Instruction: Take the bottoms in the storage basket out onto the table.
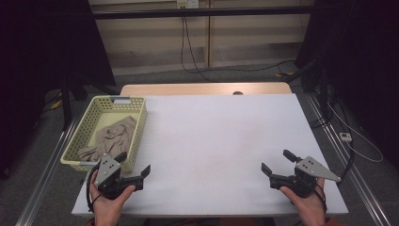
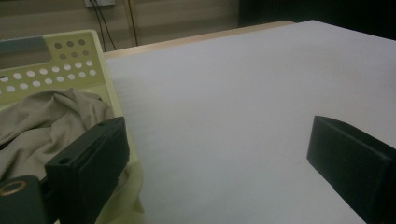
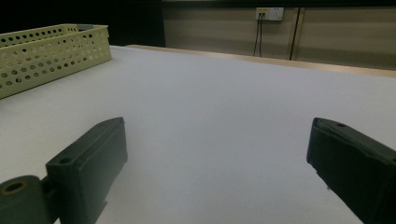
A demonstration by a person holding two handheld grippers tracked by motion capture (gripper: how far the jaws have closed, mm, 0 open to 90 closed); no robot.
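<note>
Inside, crumpled beige cloth (image 1: pixel 110 138) fills the basket (image 1: pixel 96 104).

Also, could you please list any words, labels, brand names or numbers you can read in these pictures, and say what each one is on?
No text can be read anywhere.
Yellow perforated basket: no label visible; the grey patch on its far rim looks blank.
Beige cloth in it: no print or tag visible.
Wall socket: too small and blurred to tell any marking.
White tabletop: unmarked.
</note>
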